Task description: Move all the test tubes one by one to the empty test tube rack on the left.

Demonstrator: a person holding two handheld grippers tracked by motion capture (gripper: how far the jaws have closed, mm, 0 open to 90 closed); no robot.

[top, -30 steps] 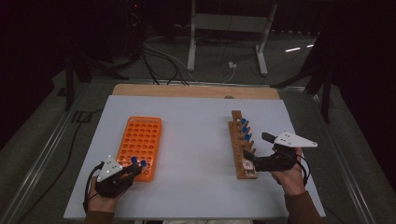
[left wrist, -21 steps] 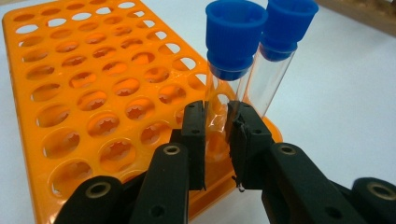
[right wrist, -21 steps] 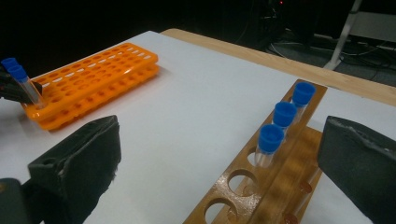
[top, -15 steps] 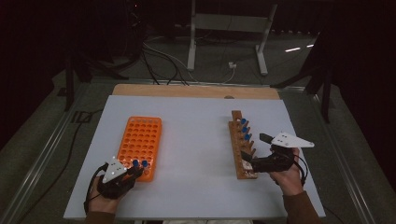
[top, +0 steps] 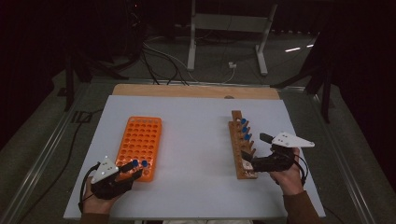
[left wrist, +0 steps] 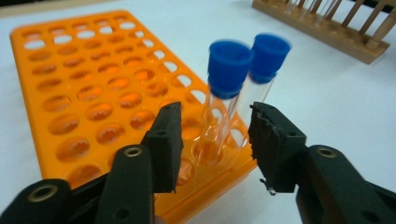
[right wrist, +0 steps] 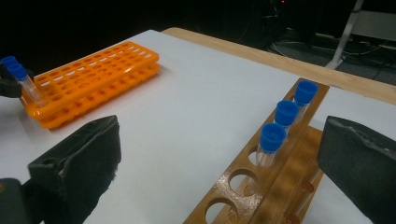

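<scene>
Where the white table point(top: 196, 140) holds both racks:
Left gripper point(left wrist: 212, 140): jaws parted around two blue-capped tubes point(left wrist: 226, 93) in the orange rack point(left wrist: 93, 93), seemingly not touching.
Right gripper point(right wrist: 219, 172): wide, beside the wooden rack point(right wrist: 275, 163) with three capped tubes point(right wrist: 286, 113).

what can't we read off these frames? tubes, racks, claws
- Tube contents: the two tubes in the orange rack look clear, but whether they are empty can't be told.
- Wooden rack: its near end is cut off by the bottom edge in the right gripper view.
- Three tubes in the wooden rack: small in the high view, depth in the holes unreadable.
- Right claw: its tips are too dark and small in the high view.
</scene>
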